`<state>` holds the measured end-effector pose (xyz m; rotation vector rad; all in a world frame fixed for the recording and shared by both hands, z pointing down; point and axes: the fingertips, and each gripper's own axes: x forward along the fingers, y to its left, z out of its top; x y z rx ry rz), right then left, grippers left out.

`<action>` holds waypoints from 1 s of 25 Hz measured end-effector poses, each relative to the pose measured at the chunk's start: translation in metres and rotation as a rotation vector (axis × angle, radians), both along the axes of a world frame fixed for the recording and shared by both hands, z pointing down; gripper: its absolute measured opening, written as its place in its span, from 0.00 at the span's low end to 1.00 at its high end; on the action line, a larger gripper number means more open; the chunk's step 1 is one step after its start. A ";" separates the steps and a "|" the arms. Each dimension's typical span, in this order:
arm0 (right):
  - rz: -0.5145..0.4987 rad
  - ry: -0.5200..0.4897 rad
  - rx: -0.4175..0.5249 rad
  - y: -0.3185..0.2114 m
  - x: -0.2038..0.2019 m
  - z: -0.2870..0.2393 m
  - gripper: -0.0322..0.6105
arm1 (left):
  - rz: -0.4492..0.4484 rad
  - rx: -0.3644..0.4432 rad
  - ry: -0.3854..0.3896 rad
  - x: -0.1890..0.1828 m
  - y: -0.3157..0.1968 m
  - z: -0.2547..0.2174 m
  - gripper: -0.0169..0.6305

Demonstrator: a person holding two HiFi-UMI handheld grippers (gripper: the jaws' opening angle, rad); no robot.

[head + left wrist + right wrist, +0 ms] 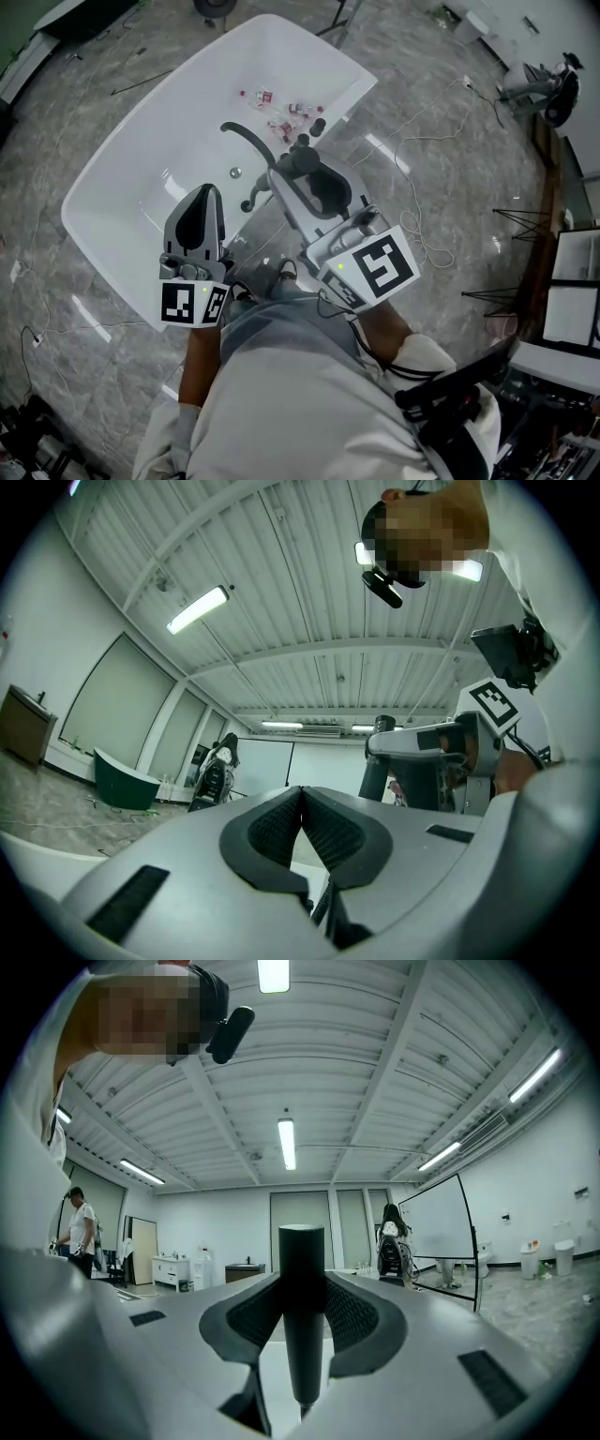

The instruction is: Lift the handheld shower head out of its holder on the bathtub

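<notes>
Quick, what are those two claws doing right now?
Left claw: closed, empty.
Right claw: closed on the dark shower head handle.

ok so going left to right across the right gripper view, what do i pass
standing person → white cabinet → black shower head → whiteboard

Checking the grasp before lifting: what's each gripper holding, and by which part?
The right gripper is shut on the shower head handle, a dark rod, just below its end. The left gripper is shut and holds nothing.
</notes>
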<state>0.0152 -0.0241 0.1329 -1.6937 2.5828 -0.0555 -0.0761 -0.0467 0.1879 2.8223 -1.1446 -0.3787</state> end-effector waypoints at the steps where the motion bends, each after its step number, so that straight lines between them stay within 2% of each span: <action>1: 0.002 0.005 -0.002 0.000 0.000 0.002 0.27 | 0.000 0.001 0.000 0.000 0.001 0.001 0.05; 16: 0.005 0.002 -0.008 0.017 0.008 -0.001 0.27 | -0.025 0.015 -0.017 -0.001 0.014 -0.011 0.05; 21: 0.012 -0.003 -0.005 0.025 0.005 -0.002 0.27 | -0.051 0.006 0.042 -0.015 0.021 -0.020 0.05; 25: 0.007 -0.022 -0.009 0.026 0.005 0.001 0.27 | -0.060 0.014 0.036 -0.020 0.027 -0.026 0.05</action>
